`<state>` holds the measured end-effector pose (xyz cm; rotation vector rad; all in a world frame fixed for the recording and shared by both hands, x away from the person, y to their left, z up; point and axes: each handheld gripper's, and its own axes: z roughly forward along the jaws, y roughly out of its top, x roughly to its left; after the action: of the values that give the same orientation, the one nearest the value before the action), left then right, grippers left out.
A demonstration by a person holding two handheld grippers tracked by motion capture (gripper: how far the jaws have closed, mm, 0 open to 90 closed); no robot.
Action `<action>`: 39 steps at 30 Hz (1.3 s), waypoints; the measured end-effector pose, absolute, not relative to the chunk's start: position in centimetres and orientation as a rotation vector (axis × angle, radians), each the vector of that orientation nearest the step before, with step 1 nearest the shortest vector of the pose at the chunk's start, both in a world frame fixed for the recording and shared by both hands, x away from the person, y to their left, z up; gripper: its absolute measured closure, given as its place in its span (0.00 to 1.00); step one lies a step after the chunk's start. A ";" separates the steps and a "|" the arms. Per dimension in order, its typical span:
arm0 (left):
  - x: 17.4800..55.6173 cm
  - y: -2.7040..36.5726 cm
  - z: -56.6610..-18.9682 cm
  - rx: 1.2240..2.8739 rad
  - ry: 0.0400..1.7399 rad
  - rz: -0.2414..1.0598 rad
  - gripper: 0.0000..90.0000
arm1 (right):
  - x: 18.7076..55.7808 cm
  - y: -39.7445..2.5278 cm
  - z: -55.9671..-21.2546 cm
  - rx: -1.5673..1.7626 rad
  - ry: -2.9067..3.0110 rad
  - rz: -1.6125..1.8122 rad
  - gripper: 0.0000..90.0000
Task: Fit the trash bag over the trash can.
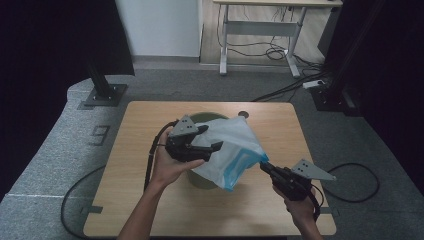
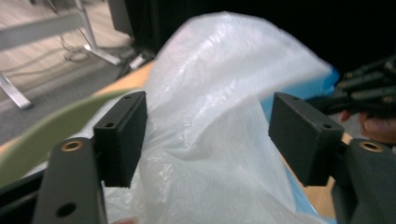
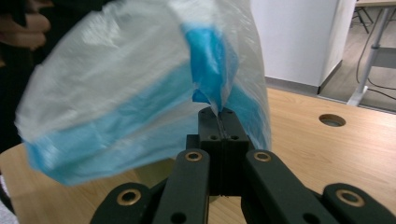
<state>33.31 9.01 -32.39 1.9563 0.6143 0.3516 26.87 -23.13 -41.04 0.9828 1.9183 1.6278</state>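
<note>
1. The plastic bag (image 1: 231, 147), thin white film with a blue band along its edge, is held up in the air over the middle of the table (image 1: 130, 200), draped above a pale green bin (image 1: 202, 117). Part of the film hangs down in front of the bin's near wall.

2. The right gripper (image 1: 265, 167) has its jaws pressed together on the blue edge of the bag. In the right gripper view the film runs straight into the closed pads (image 3: 219, 122), and the bag balloons up and to the left from that pinch.

3. The left gripper (image 1: 209, 139) sits at the left side of the bag with its jaws spread wide. In the left gripper view the two pads (image 2: 122, 135) stand well apart with white film bulging between them, and neither pad is clamping it.

4. The bin stands upright under the bag; its rim shows at the far side in the high view and as a green arc at the left of the left gripper view.

5. As I judge it, the work is fitting the bag into the bin as a liner, and it is at an early stage. One edge is gripped and the bag is above the bin, but the mouth is not yet opened over the rim and the body is not pushed inside.

6. Still to do, by this reading: take a second hold with the left gripper, spread the mouth, and settle it around the rim.
</note>
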 end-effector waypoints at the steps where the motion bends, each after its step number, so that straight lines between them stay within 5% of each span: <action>1: 33.4 8.8 -32.6 1.963 0.619 0.351 0.31 | 26.9 -23.1 -40.9 0.981 1.921 1.633 0.98; 5: 33.9 8.2 -33.6 2.013 0.635 0.350 0.36 | 26.9 -23.1 -40.7 0.980 1.923 1.646 0.98; 14: 34.9 8.1 -34.5 2.000 0.660 0.290 0.85 | 27.1 -22.8 -40.8 0.978 1.937 1.647 0.98; 18: 35.4 8.6 -34.7 1.991 0.655 0.230 0.99 | 27.2 -22.9 -40.8 0.981 1.938 1.640 0.98; 35: 36.2 11.5 -34.0 1.800 0.725 0.197 1.00 | 27.0 -24.2 -41.4 1.011 1.921 1.619 0.98; 39: 36.3 12.2 -33.8 1.758 0.744 0.193 1.00 | 26.9 -24.4 -41.6 1.031 1.894 1.613 0.89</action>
<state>36.30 12.24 -33.79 1.7578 0.7437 0.1932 26.86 -24.40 -41.65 1.0310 1.8939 1.6133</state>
